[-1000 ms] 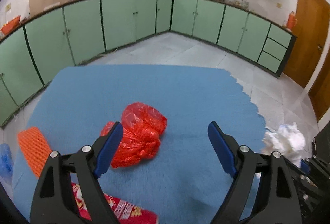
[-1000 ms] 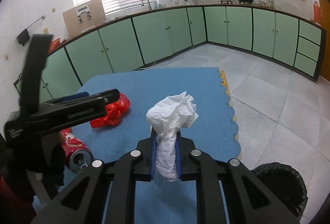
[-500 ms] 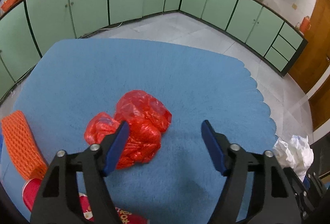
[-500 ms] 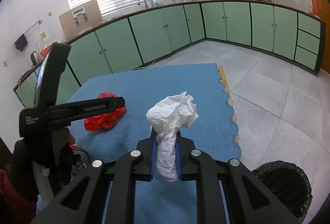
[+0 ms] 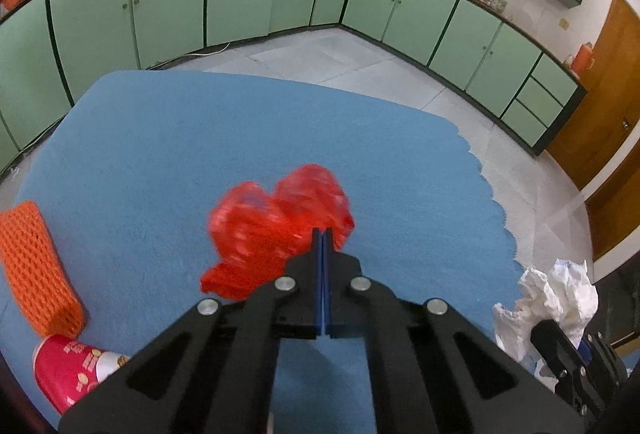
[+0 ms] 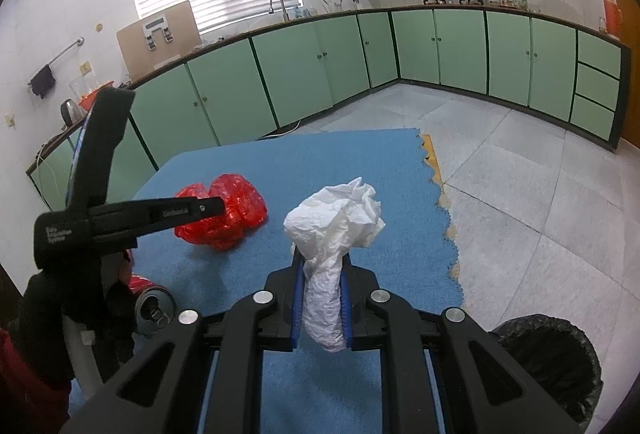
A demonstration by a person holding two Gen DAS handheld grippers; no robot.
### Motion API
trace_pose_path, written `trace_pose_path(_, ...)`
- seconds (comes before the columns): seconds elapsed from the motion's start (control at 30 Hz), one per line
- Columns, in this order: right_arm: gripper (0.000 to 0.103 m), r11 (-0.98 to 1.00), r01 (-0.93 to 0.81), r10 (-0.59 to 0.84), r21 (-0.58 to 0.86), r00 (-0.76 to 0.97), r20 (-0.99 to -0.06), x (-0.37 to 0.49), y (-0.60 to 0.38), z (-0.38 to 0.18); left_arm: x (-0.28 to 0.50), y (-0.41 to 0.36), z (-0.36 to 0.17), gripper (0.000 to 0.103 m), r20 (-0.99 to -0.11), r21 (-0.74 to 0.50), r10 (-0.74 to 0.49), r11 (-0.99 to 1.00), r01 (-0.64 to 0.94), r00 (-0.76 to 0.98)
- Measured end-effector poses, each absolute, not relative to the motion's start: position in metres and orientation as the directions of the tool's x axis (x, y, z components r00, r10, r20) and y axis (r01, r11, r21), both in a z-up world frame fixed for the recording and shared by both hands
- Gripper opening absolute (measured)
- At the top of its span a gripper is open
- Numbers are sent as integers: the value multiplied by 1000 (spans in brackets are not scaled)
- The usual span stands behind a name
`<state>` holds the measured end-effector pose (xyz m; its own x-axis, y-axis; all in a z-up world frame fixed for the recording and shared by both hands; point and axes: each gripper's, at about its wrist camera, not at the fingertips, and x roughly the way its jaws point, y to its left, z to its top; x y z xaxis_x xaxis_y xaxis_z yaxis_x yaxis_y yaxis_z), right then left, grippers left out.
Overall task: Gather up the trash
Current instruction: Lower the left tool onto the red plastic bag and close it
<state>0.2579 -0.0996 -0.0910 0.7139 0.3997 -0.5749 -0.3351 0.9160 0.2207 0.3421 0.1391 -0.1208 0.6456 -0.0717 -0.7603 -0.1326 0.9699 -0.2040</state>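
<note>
So the big change here: the left gripper was hanging wide open over the red plastic bag a second ago, with the bag sitting off toward one of the two fingers, and now those fingers have snapped fully together. In the left wrist view the two blue pads are flush against each other with the bag bunched right at their tips and spilling out to the side, a bit motion-blurred. I honestly can't tell from that view whether any plastic actually got pinched between them or if they closed just beside it. The right wrist view shows the tip of that gripper buried in the bag, which is on the blue tabletop, so a thin fold caught there seems plausible to me, but it's a guess. The right gripper hasn't budged in that time, fingers clamped on the crumpled white tissue, held up in the air over the near part of the tabletop. There's a black bin down on the floor at its lower right. Still lying around on the tabletop: an orange mesh sleeve and a red can on its side. If the bag lifts with the left hand, that's two pieces ready to dump; if it stays put, that grab needs redoing deeper into the plastic.
</note>
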Motion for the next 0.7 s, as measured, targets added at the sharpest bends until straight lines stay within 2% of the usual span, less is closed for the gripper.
trace_pose_path(0.3, 15, 917, -327, 399, 228, 734, -550, 250, -108, -82, 311, 139, -101, 0, -710, -247, -112, 964, -97, 695)
trace_pose_path(0.47, 15, 914, -333, 406, 233, 730, -549, 251, -107, -83, 320, 144, -104, 2, -742, -243, -128, 966, -86, 658)
trace_pose_path(0.53, 15, 912, -336, 409, 234, 726, -553, 253, -108, -85, 326, 146, -104, 14, -748, -240, -119, 966, -98, 652)
trace_pose_path(0.57, 15, 912, -336, 411, 236, 724, -554, 254, -108, -85, 330, 146, -105, 36, -753, -230, -110, 968, -102, 649)
trace_pose_path(0.6, 15, 911, -337, 413, 239, 722, -555, 256, -108, -85, 334, 146, -106, 48, -760, -219, -99, 970, -110, 642)
trace_pose_path(0.7, 15, 909, -341, 416, 239, 719, -557, 262, -108, -85, 346, 147, -112, 50, -781, -213, -94, 969, -122, 618)
